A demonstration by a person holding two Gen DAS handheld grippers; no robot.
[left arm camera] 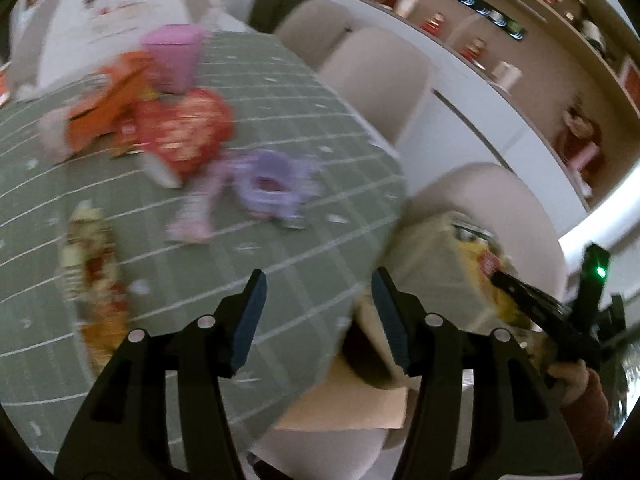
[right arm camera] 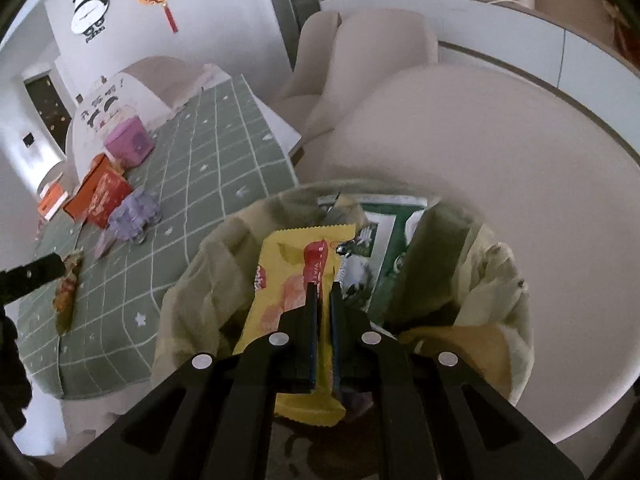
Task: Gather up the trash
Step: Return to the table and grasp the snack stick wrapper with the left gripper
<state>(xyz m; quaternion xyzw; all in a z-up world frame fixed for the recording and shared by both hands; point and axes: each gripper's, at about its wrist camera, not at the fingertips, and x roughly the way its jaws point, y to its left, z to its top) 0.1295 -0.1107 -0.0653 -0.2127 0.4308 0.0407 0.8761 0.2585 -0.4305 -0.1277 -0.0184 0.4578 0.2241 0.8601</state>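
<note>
Nearest us, the right gripper (right arm camera: pixel 324 292) pinches the yellow wrapper (right arm camera: pixel 288 280) over the lined bin (right arm camera: pixel 192 280), just off the table's corner. We should part the jaws only once it hangs inside the rim. The left gripper (left arm camera: pixel 318 280) is half open, seemingly empty, over the table (left arm camera: pixel 320 128) edge.

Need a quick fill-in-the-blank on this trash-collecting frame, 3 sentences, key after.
1. The right hand-held gripper pinches a ____ snack wrapper over the lined bin.
2. The left hand-held gripper has its jaws ____, with nothing between them.
3. The table wears a ____ checked cloth.

Missing words: yellow; open; green
</note>
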